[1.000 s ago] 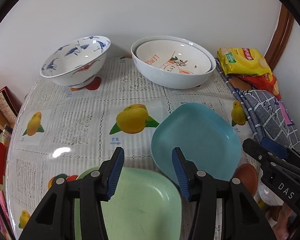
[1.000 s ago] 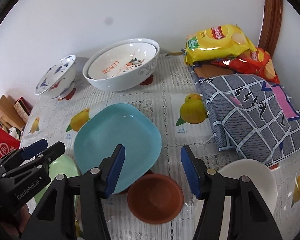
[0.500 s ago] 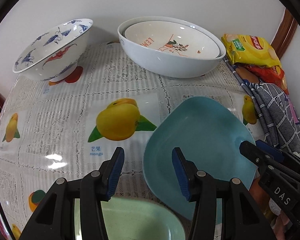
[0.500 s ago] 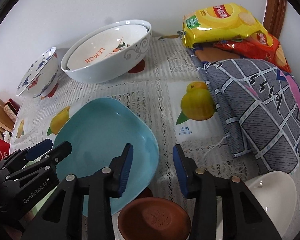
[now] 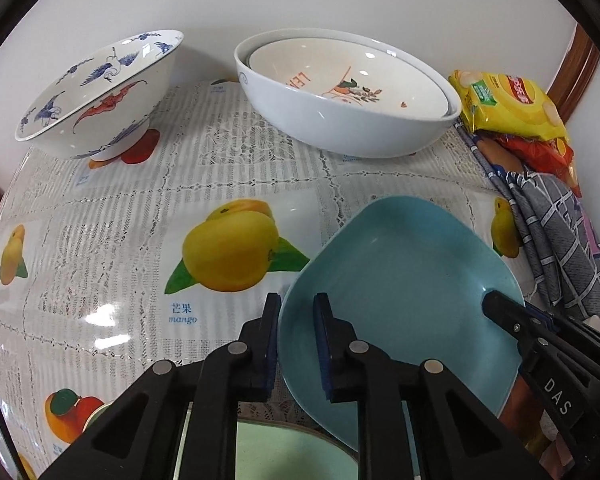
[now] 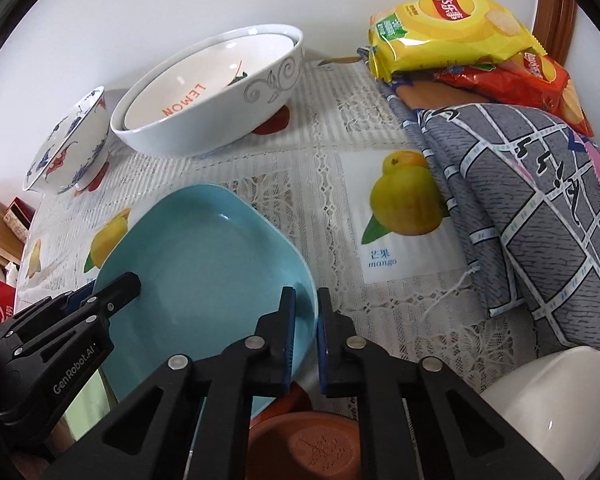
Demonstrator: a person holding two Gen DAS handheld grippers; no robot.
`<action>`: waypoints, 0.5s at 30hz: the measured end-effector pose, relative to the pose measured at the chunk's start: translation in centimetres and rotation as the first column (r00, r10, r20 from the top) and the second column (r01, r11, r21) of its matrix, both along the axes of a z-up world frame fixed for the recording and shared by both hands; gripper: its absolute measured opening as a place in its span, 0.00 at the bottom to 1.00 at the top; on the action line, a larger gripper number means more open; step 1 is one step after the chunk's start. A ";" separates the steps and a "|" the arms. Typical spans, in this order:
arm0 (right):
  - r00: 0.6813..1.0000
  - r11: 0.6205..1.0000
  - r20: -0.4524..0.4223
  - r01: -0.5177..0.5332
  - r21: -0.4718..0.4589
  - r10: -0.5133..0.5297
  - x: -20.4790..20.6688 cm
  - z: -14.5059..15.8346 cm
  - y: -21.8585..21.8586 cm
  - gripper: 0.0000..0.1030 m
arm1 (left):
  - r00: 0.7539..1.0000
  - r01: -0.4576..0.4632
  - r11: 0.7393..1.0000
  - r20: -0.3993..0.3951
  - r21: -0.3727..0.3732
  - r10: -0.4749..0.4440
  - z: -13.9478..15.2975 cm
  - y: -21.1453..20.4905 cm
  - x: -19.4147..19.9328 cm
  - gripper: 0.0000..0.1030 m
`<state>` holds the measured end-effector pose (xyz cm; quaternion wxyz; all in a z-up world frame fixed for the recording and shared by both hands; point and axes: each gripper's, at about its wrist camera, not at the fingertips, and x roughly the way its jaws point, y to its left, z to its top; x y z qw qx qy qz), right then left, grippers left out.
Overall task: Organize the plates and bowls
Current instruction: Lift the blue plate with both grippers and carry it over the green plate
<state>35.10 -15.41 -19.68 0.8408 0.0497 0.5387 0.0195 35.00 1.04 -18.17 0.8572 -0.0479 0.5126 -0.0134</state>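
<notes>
At the far left of the lace-patterned tablecloth printed with mangoes point(image 5: 100, 240) stands a white footed porcelain bowl painted with blue cranes and red bats point(image 5: 100, 96), near the wall. Just right of it, also by the wall, sits a large pale-blue ceramic bowl point(image 5: 340, 128) with a cream bowl lettered "LEMON" point(image 6: 204, 88) nested inside. In front, near the table's middle, lies the task's rounded-square turquoise plate point(image 5: 400, 280), gripped at both sides. The left gripper point(image 5: 296, 340) has just been closing, and its blue-padded jaws now pinch the plate's left rim, one pad outside and one inside. The right gripper point(image 6: 306, 336) has likewise just been closing, and stands nearly shut on the plate's right rim. Below the left gripper a pale-green plate point(image 5: 284, 456) shows, partly under the turquoise one. Beneath the right gripper sits a small terracotta-brown saucer point(image 6: 308, 444), its edge tucked under the plate, and right of that a plain white bowl point(image 6: 556, 396). Further right lie a folded grey checked cloth point(image 6: 540, 224) and, behind it, a yellow crisp packet point(image 6: 452, 20) atop a red one point(image 6: 516, 80).
</notes>
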 end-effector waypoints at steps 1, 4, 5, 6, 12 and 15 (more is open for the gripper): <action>1.000 1.000 0.007 0.001 0.000 -0.001 -0.1 0.2 0.0 0.08 | 1.000 -0.004 1.000 0.012 -0.007 0.004 0.4 0.1 -0.2 0.14; 0.999 1.000 0.045 0.003 0.011 -0.004 -0.5 1.3 0.0 0.07 | 0.999 -0.008 1.000 0.051 -0.011 0.009 1.7 0.4 -1.0 0.14; 0.998 1.000 0.055 0.005 0.016 -0.006 -0.7 1.7 0.0 0.07 | 0.998 -0.010 1.000 0.068 -0.013 0.010 2.4 0.5 -1.4 0.13; 0.998 1.000 0.070 0.004 0.019 -0.005 -0.9 2.3 0.1 0.07 | 0.997 -0.010 1.000 0.079 -0.015 0.012 3.0 0.5 -1.6 0.13; 0.990 0.999 0.138 -0.007 0.042 0.001 -3.0 6.0 -0.2 0.07 | 0.990 -0.003 1.000 0.139 -0.020 0.005 6.7 1.1 -4.1 0.13; 0.986 0.999 0.166 -0.007 0.050 -0.001 -4.5 8.0 -0.3 0.07 | 0.985 0.002 1.000 0.170 -0.014 0.000 8.6 0.7 -5.9 0.13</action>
